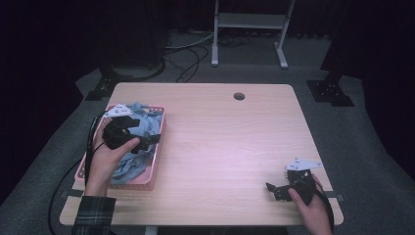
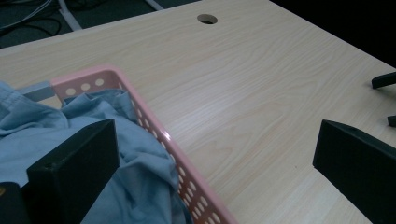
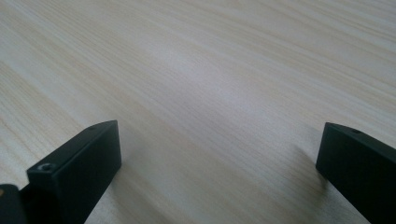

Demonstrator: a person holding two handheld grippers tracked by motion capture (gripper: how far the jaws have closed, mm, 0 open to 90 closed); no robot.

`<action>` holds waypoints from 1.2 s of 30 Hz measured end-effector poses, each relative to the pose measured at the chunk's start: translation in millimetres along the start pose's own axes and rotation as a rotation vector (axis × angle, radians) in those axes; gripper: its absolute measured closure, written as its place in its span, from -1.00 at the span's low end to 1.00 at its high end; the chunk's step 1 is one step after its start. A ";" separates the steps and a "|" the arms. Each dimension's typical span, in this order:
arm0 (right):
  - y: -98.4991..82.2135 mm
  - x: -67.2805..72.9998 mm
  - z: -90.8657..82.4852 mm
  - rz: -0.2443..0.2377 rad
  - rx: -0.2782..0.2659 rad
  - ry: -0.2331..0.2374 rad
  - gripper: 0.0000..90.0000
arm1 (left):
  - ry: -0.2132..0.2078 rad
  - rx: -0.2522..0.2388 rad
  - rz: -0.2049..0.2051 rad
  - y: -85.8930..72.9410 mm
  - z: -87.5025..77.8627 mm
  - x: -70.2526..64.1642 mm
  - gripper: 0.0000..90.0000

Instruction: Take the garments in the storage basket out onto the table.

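Blue cloth (image 1: 133,147) lies bunched in one pink basket (image 1: 157,164) at the worktop's (image 1: 225,147) left edge. My left claw (image 1: 152,139) hovers over it, jaws wide apart, one jaw above the cloth and the other out past the basket's rim, holding nothing. To grip well, I judge I should shift inward so both jaws clear the rim, then lower onto a raised fold and close. My right claw (image 1: 272,191) rests near the worktop's front right corner, jaws also apart and empty. I count two claws, one basket, one heap of cloth; how many pieces are in it I cannot tell.
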State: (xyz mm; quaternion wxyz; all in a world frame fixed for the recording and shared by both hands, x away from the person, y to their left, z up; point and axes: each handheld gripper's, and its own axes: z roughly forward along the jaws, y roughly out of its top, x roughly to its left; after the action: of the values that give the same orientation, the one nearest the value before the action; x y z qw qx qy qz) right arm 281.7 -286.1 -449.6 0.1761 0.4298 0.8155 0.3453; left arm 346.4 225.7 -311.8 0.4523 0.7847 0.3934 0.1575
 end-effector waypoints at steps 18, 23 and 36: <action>0.1 -0.3 0.1 0.004 0.001 -0.005 -1.00 | 0.037 -0.026 -0.034 -9.2 -19.4 25.2 -1.00; 0.1 -0.3 0.1 0.004 0.001 -0.005 -1.00 | 0.068 -0.021 -0.038 -12.7 -24.8 32.9 -1.00; 0.1 -0.3 0.1 0.004 0.001 -0.005 -1.00 | 0.103 -0.014 -0.046 -23.6 -29.4 49.2 -1.00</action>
State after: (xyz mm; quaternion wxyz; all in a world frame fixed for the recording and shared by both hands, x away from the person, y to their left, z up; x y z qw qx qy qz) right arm 282.0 -286.3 -449.6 0.1772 0.4323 0.8143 0.3445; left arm 349.0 287.0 -320.9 0.4407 0.7630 0.4330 0.1899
